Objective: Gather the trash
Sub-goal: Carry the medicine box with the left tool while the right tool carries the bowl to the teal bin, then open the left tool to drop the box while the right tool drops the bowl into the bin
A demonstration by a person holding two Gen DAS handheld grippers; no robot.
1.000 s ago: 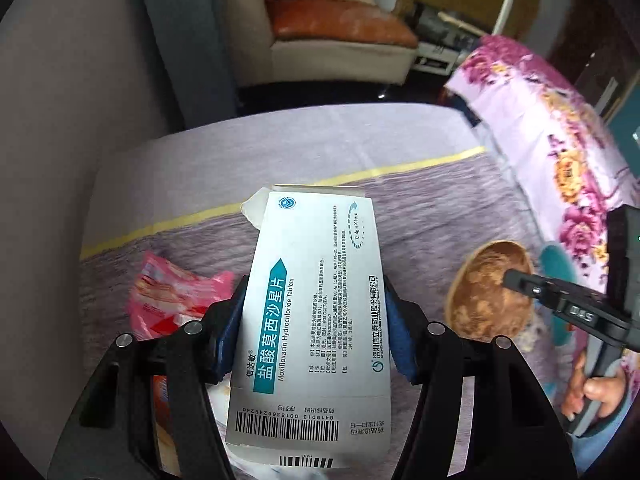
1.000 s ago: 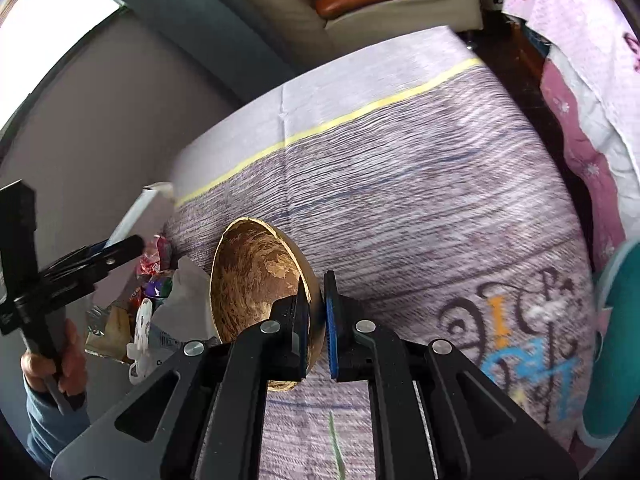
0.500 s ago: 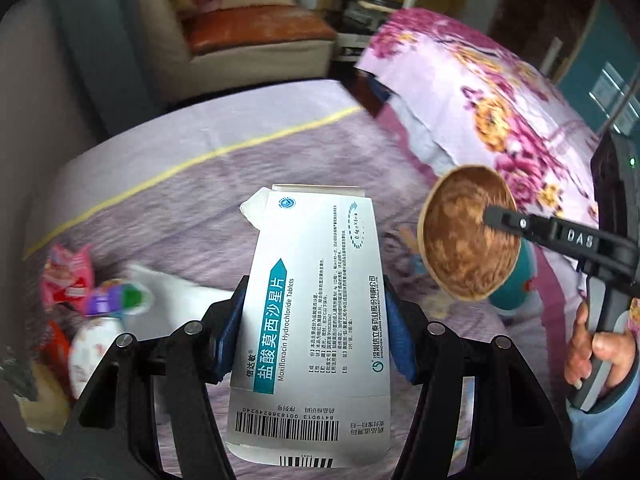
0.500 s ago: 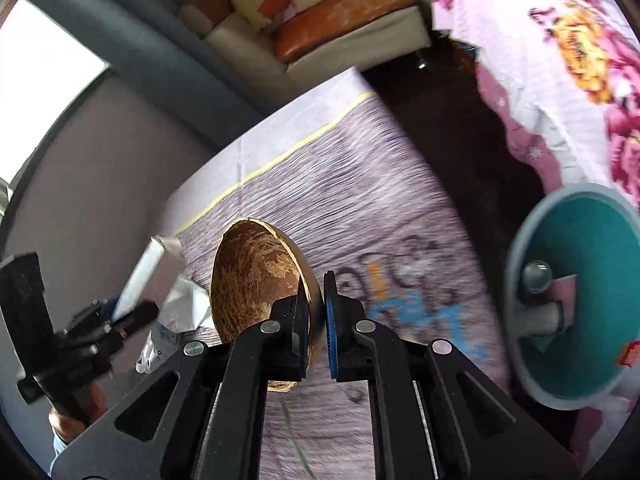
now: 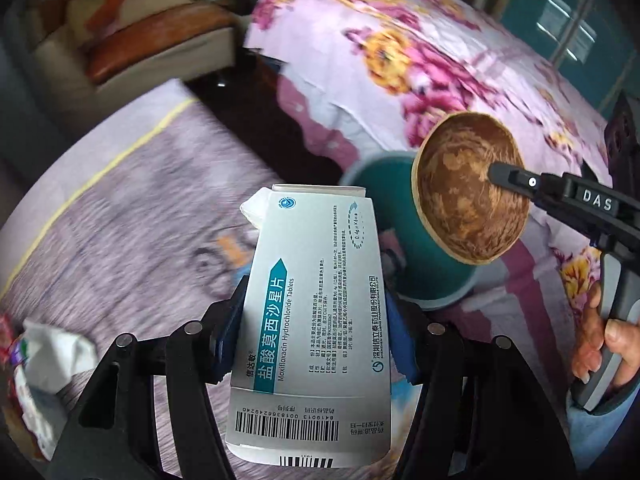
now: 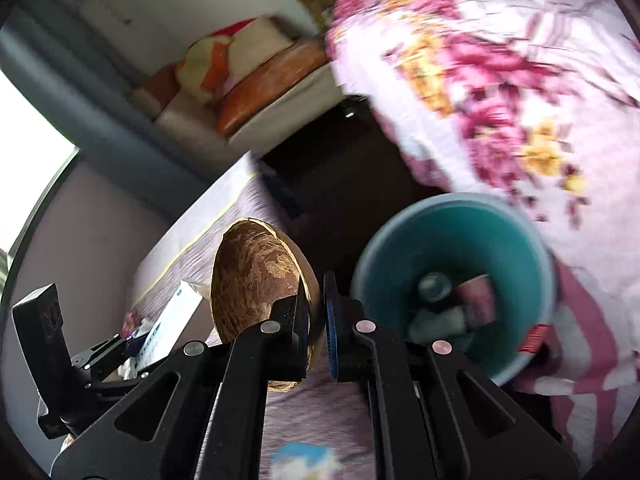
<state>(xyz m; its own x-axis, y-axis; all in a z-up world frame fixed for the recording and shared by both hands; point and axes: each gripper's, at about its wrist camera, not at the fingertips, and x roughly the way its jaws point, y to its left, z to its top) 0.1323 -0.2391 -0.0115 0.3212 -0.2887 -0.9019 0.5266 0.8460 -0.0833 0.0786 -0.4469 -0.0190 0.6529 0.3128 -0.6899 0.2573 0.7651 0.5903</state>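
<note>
1. While the left gripper [image 5: 316, 344] clamps the medicine box [image 5: 316, 320] upright above the purple mat [image 5: 132, 220],
2. the right gripper [image 6: 318, 320] pinches the coconut shell's [image 6: 256, 276] rim beside the teal bin [image 6: 452, 240].

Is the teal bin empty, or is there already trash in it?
Not empty. The right wrist view looks down into the teal bin, and several pieces already lie at its bottom; blur keeps me from identifying them.

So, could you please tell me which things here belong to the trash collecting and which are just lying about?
Job:
- white cardboard medicine box, in left gripper
- brown coconut shell half, in right gripper
- teal round bin
- crumpled wrappers on the table

Just there:
- floral pink bedspread
- beige sofa
</note>
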